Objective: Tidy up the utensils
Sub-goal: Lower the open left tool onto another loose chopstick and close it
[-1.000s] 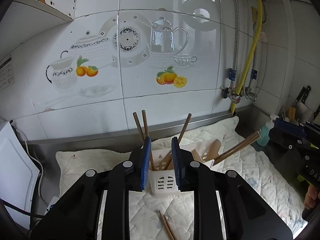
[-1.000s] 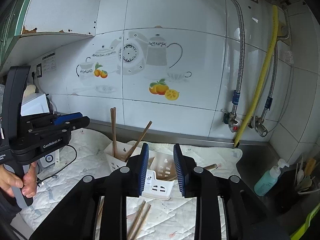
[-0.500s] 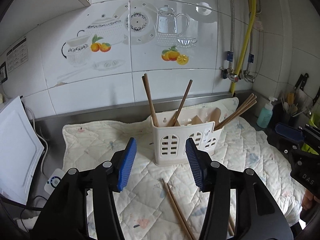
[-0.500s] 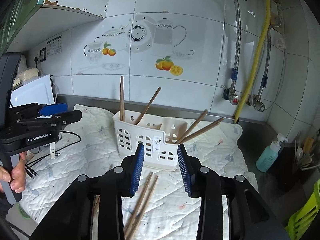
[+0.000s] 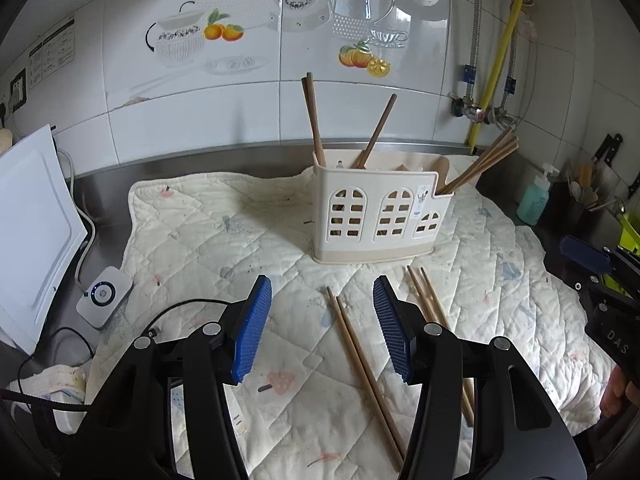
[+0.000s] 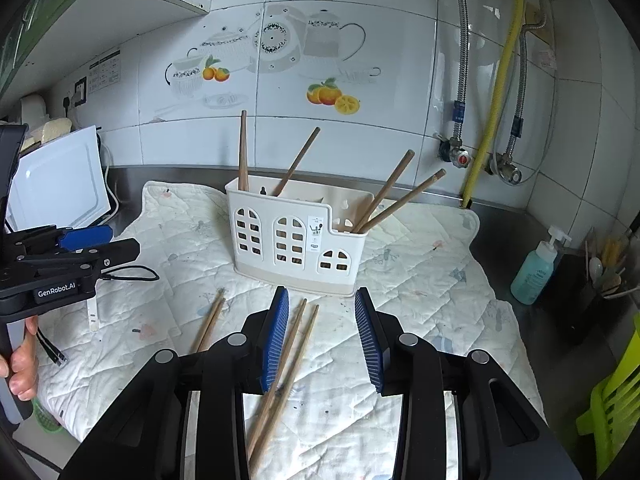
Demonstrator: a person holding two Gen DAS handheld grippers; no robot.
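A white plastic utensil holder (image 5: 376, 216) (image 6: 296, 240) stands on a quilted cloth (image 5: 200, 240) with several brown chopsticks (image 5: 312, 116) (image 6: 396, 196) leaning in it. Two loose pairs lie in front of it. My left gripper (image 5: 322, 282) is open above the left pair (image 5: 360, 360), nothing touching its pads. My right gripper (image 6: 321, 292) is open over the right pair (image 6: 288, 352), which lies close to its left pad without being pinched. The other pair (image 6: 210, 324) (image 5: 424, 296) shows beside each gripper. Each gripper appears at the edge of the other's view.
A white board (image 5: 32, 220) leans at the left, with a small white device (image 5: 104, 296) and cables beside the cloth. A blue soap bottle (image 6: 536, 272), a dark utensil pot (image 6: 604, 264) and a green chair (image 6: 612, 392) are at the right. Tiled wall and pipes behind.
Both grippers have come down toward the cloth. Their jaws have widened, the left one much more. The loose chopsticks now lie between the fingers.
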